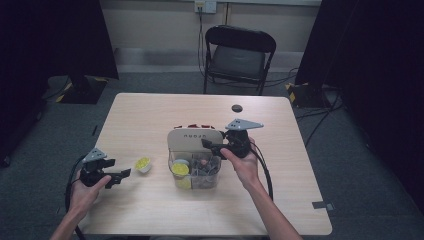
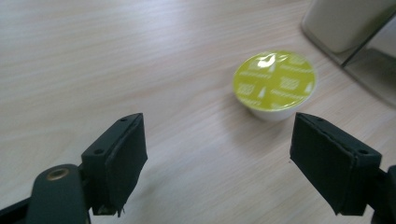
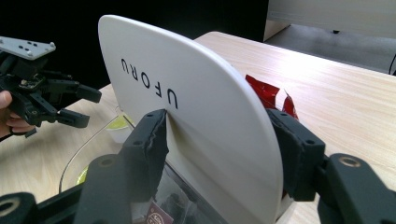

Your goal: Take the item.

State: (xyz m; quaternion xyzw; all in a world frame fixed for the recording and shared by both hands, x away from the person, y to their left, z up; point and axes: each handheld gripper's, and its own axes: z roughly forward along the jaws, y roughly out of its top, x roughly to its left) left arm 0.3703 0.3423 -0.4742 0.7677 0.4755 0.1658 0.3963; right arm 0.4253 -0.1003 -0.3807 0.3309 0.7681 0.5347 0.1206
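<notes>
Pale wooden counter [image 1: 150, 210]: right gripper [image 3: 217, 140] jaws clamp the white lid [image 3: 205, 116] upright, keeping the box [image 1: 196, 172] open; left gripper [image 2: 219, 158] jaws gape empty before 1 yellow capsule [image 2: 274, 84].

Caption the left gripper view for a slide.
Open left gripper facing a yellow-lidded white capsule on the pale wooden table.

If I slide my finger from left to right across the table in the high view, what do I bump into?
Left hand-held gripper → small white capsule with a yellow-green foil top → clear plastic box with a raised white lid → right hand-held gripper, clamped on that lid.
</notes>
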